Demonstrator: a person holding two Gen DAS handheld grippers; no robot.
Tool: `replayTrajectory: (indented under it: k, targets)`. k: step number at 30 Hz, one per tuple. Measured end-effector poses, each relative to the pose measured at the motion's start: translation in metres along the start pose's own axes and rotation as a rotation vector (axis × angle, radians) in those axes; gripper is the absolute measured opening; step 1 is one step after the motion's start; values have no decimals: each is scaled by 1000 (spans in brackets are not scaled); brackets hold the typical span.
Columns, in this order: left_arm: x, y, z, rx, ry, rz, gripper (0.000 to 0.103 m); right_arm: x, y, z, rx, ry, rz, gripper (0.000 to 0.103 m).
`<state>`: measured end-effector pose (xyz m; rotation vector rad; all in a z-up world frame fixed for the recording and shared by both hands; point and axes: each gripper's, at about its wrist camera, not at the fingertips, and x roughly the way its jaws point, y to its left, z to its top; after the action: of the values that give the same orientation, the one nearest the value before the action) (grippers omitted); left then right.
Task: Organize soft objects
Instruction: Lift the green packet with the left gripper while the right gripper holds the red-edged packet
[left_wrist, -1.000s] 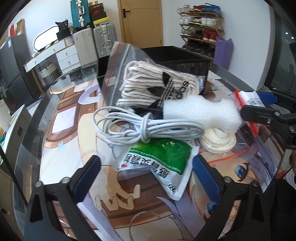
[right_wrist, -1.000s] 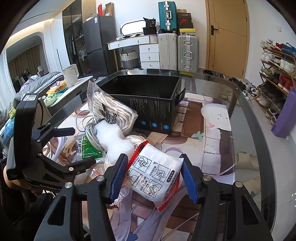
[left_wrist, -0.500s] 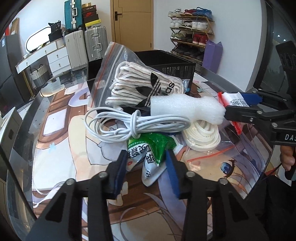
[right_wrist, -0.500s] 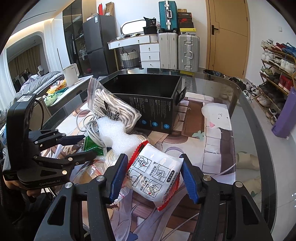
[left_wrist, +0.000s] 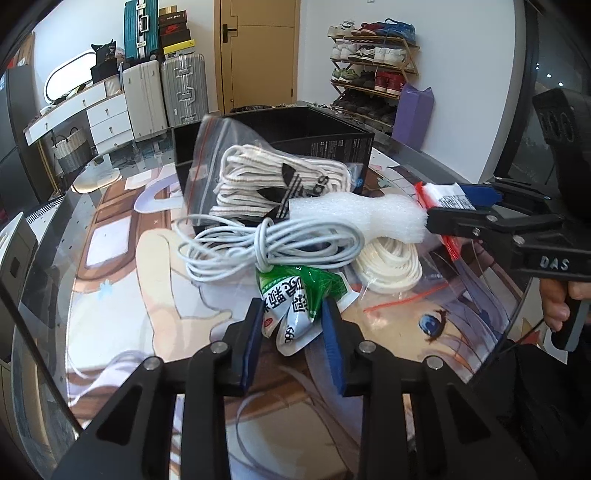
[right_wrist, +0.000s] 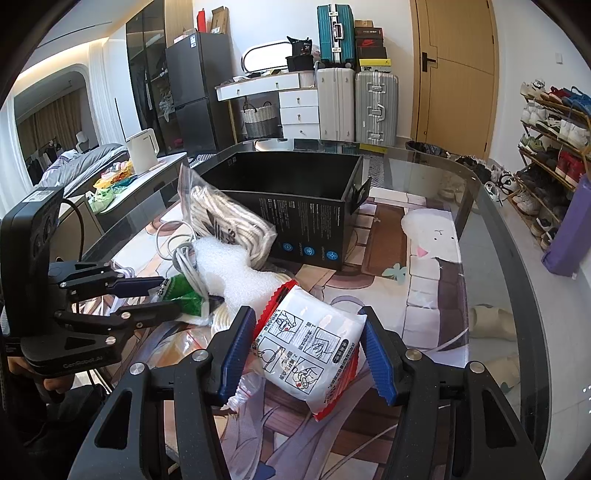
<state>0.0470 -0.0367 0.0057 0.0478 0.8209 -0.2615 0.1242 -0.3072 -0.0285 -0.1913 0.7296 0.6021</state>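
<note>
My left gripper (left_wrist: 293, 341) is shut on a green and white packet (left_wrist: 295, 302), crumpling it just above the table; it also shows in the right wrist view (right_wrist: 147, 299). My right gripper (right_wrist: 306, 354) is shut on a white packet with red edges (right_wrist: 310, 350), seen from the side in the left wrist view (left_wrist: 448, 201). Behind lie a white cable coil (left_wrist: 266, 247), a white foam piece (left_wrist: 354, 218), a zip bag of white socks (left_wrist: 273, 181) and a cream cord coil (left_wrist: 388, 264). An open black box (right_wrist: 295, 203) stands behind the pile.
The glass table (right_wrist: 491, 236) has a printed mat under it and a curved edge at the right. A shoe rack (right_wrist: 554, 147), suitcases (right_wrist: 358, 103) and a door stand beyond. A clear zip bag (left_wrist: 402, 299) lies flat by the cord coil.
My left gripper closed on the green packet, squeezing it, and lifted it a little. My right gripper kept holding the white packet in about the same place.
</note>
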Motion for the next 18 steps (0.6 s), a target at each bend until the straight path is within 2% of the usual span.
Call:
replayTrajectory:
  k: [11, 18]
  targets:
    - [-26, 9, -8, -37, -37, -35, 28, -6, 7, 1, -20, -17, 13, 58]
    - [-36, 5, -7, -11, -53, -52, 27, -8, 7, 3, -19, -27, 16, 58]
